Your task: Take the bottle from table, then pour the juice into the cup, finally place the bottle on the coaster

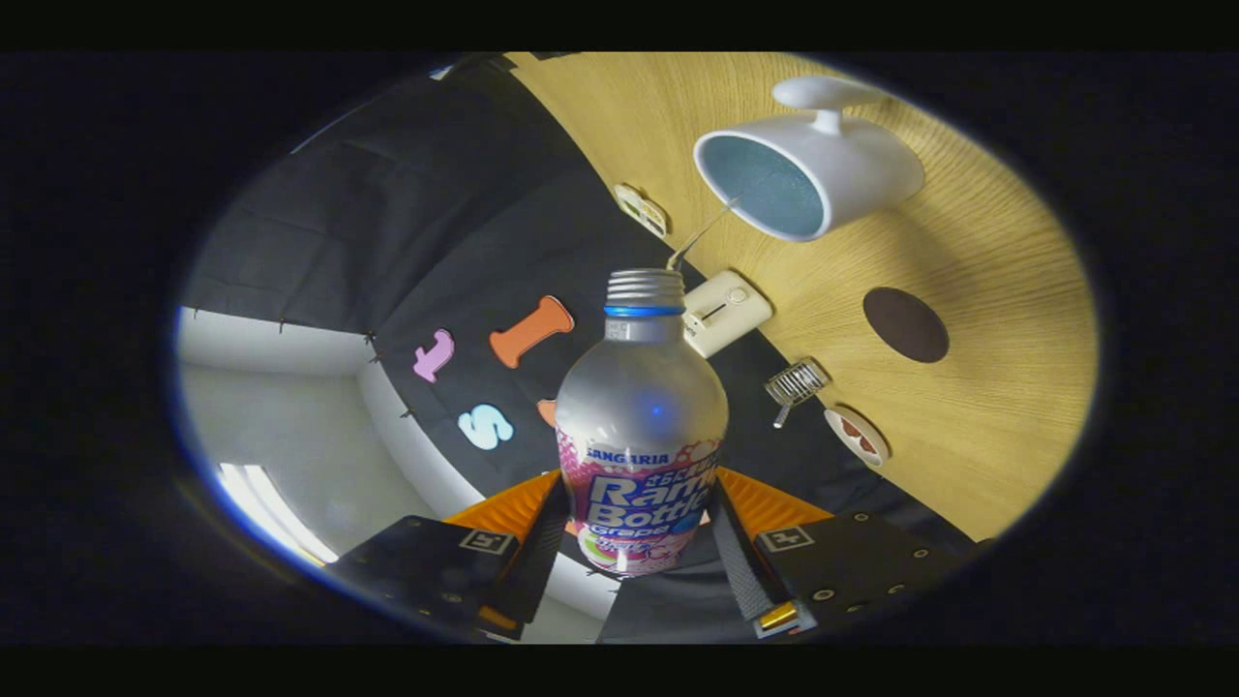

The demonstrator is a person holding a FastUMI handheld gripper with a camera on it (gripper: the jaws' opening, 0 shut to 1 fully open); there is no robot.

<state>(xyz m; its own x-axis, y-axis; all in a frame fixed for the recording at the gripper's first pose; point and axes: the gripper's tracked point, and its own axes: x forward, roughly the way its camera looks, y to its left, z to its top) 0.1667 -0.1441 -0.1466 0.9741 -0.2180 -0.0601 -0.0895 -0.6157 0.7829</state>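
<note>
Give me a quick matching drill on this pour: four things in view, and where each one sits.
Things:
1. bottle
2. cup
3. coaster
4. thin stream

Places:
A. dark round on the wooden table, past the bottle
B. clamped between the jaws of the gripper
C. running from bottle mouth to cup rim
D. on the table beyond the coaster

Pairs: 1-B, 2-D, 3-A, 4-C

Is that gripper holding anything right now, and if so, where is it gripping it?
Yes. The gripper is shut on the bottle, its two fingers pressing the sides of the lower, labelled body. The neck points toward the white cup.
</note>
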